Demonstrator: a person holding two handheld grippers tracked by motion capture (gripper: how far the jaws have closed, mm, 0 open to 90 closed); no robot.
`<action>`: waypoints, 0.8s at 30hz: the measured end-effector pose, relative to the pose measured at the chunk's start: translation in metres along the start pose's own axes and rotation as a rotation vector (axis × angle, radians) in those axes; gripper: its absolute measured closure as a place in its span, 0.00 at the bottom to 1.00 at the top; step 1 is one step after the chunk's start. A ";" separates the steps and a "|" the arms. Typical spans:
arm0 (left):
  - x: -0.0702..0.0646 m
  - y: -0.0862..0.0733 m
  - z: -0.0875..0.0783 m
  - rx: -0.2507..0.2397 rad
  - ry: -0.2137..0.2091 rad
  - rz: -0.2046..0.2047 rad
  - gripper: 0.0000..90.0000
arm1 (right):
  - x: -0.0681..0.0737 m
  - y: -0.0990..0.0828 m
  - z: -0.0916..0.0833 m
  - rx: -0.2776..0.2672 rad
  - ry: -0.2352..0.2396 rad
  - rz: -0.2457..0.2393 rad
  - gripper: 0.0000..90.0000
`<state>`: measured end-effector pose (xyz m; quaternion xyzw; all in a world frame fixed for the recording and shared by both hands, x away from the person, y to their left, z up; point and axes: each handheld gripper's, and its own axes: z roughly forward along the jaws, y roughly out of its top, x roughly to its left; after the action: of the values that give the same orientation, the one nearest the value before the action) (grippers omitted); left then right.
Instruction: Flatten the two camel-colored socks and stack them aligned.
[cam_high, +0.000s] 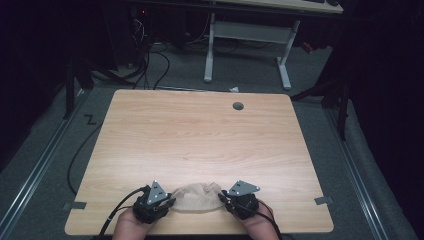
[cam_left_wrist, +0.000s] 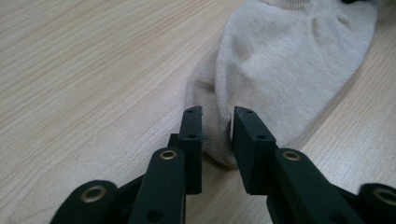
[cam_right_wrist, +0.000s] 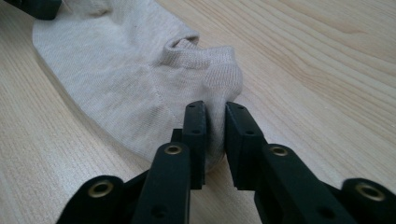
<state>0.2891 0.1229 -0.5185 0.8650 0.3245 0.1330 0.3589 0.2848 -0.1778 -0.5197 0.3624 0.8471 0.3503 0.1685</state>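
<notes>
1. Lying flat on the wooden table (cam_high: 200, 135), close to its near edge and about midway along it, is a beige sock (cam_high: 196, 197); it sits between the two grippers.
2. Left gripper (cam_left_wrist: 217, 122): jaws a little apart, one end of the sock standing in the gap. The cloth looks loose there, not squeezed, so I read this as a let-go, not a clamp.
3. Right gripper (cam_right_wrist: 215, 116): same story at the other end, by the ribbed cuff. Jaws slightly apart, a fold of cloth between them, pads not visibly pressing.
4. In the high view the left gripper (cam_high: 170, 202) and right gripper (cam_high: 223, 199) sit at the sock's two ends, both low over the tabletop, a hand behind each.
5. Done, as I judge it: sock laid out and mostly flat; some bunching remains at the cuff end.
6. Left: back both grippers off the cloth; maybe smooth or fold it after. Can't tell which is intended.
7. Rest of the table is bare wood with a cable hole (cam_high: 238, 106) near the far edge.
</notes>
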 end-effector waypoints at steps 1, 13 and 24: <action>0.000 0.000 0.000 -0.004 0.003 -0.002 0.80 | 0.000 0.000 0.000 0.000 0.000 0.000 0.85; 0.003 0.003 -0.004 -0.040 0.008 -0.009 0.64 | -0.003 0.002 -0.006 -0.060 -0.019 0.022 0.71; 0.015 0.006 -0.010 -0.086 0.019 -0.051 0.60 | -0.012 0.003 -0.011 -0.103 -0.060 0.041 0.66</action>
<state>0.2978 0.1350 -0.5072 0.8389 0.3437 0.1457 0.3961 0.2890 -0.1903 -0.5099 0.3806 0.8150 0.3859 0.2050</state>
